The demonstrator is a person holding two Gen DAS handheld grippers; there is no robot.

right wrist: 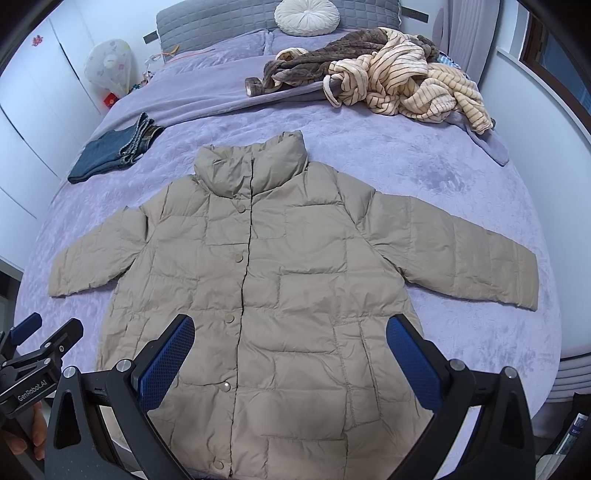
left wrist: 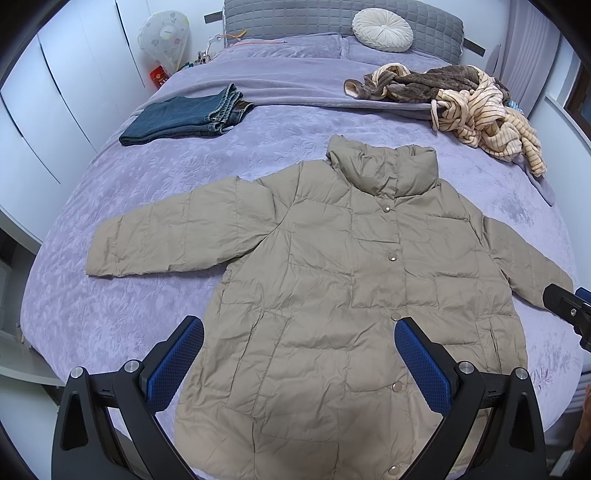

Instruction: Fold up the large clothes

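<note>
A beige quilted puffer jacket (left wrist: 332, 280) (right wrist: 266, 280) lies flat and buttoned on the purple bed, collar away from me, both sleeves spread out to the sides. My left gripper (left wrist: 299, 332) hovers open above the jacket's lower left part, blue pads wide apart, nothing between them. My right gripper (right wrist: 290, 328) hovers open above the lower right part, also holding nothing. The right gripper's tip (left wrist: 569, 306) shows at the right edge of the left wrist view, and the left gripper (right wrist: 40, 343) shows at the lower left of the right wrist view.
Folded blue jeans (left wrist: 188, 118) (right wrist: 114, 151) lie at the far left of the bed (left wrist: 110, 295). A heap of brown and striped cream clothes (left wrist: 461, 99) (right wrist: 388, 81) sits at the far right. A round white cushion (left wrist: 382, 29) leans on the grey headboard. White wardrobes (left wrist: 55, 92) stand on the left.
</note>
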